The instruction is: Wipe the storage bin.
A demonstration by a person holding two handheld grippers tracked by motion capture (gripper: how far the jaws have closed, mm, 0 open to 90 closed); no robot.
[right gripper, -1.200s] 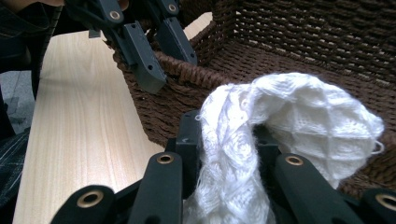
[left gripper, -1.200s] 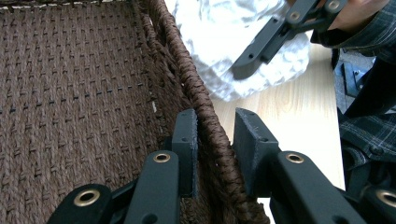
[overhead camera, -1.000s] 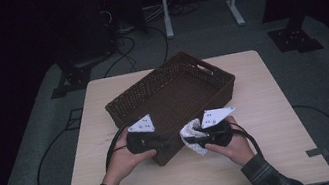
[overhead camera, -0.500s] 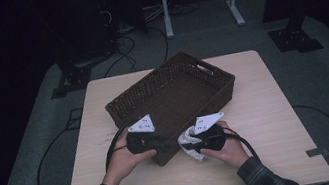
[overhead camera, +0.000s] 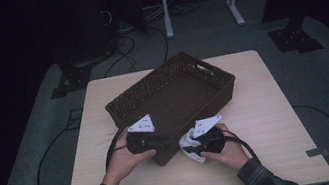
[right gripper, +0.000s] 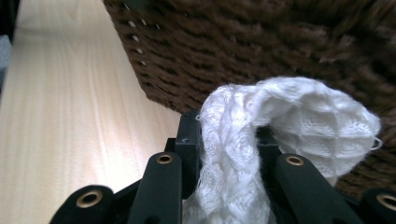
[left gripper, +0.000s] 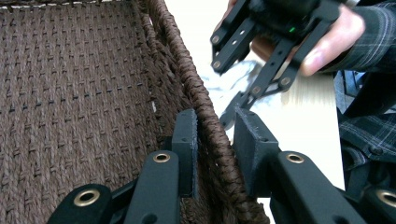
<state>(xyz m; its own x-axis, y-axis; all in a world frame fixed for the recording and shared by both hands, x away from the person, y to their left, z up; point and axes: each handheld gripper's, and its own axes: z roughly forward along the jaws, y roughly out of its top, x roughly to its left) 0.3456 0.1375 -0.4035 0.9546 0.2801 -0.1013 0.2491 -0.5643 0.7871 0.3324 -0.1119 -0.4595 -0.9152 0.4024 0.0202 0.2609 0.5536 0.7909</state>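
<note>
White knitted cloth (right gripper: 261, 140): pinched between the fingers (right gripper: 189, 140) of my right gripper (right gripper: 229, 154). In the right gripper view it rises from between the pads, folds over in a loop to the right and ends against the outer wall of the wicker basket (right gripper: 261, 42). The weave is an open, diamond-like knit. In the high view the cloth (overhead camera: 190, 149) shows as a pale bunch on the worktop (overhead camera: 266, 106), just beside the basket's near corner and under the right gripper (overhead camera: 193, 147).

Right gripper: held in the right hand (overhead camera: 228, 150), low over the worktop at the basket's near wall, grey three-cornered plate on top. From the left gripper view I see it (left gripper: 233, 105) farther off, pointing down at the cloth (left gripper: 233, 84) outside the basket wall.

Left gripper (left gripper: 212, 140): fingers (left gripper: 187, 144) astride the near rim of the basket (left gripper: 196, 93), one inside the basket, the other outside, both pressed on the woven rim between them. In the high view the left hand (overhead camera: 123, 160) holds it (overhead camera: 161, 144) at the near wall of the basket (overhead camera: 165, 79).

Basket: dark brown, rectangular, set at an angle in the middle of the light wooden worktop. A cut-out handle is visible in its far end wall.

Sleeves: plaid, both forearms entering from the near edge.
</note>
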